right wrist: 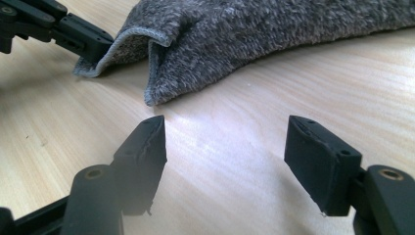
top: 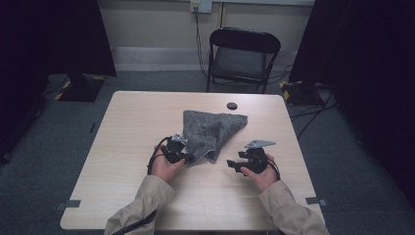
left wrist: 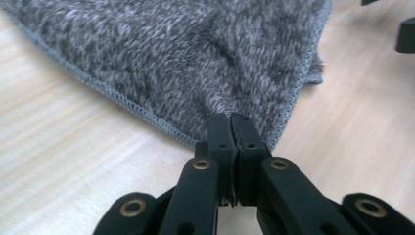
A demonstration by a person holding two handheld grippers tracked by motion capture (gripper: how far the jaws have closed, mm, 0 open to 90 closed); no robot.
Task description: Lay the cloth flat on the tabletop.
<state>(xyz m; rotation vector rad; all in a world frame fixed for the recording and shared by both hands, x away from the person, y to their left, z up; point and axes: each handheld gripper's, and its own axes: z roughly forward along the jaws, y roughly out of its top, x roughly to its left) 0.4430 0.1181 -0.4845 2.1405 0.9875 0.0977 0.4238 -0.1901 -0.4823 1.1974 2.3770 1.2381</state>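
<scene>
My left gripper (left wrist: 230,120) has its jaws pressed tight together on the near corner of the grey knitted cloth (top: 210,129); in the left gripper view the two black tips meet right where the stitched hem (left wrist: 122,100) comes to a point, the fabric pinched between them; the cloth spreads away from the tips and lies on the pale wooden table (top: 147,117); in the high view it sits near the middle of the tabletop, roughly triangular, wide at the far side and narrowing toward me, one fold doubled over near my left hand (top: 166,166); my right gripper (right wrist: 225,142) hangs just above the bare wood with its jaws standing well apart, nothing between them; from its own view the cloth's folded edge (right wrist: 154,73) rises just beyond the tips, near but not touching; the left gripper shows at the upper left there, clamped on the far flap; my right hand (top: 262,174) rests to the right of the cloth; a small dark round disc (top: 232,105) lies on the table past the cloth; a black folding chair (top: 242,56) stands behind the table.
</scene>
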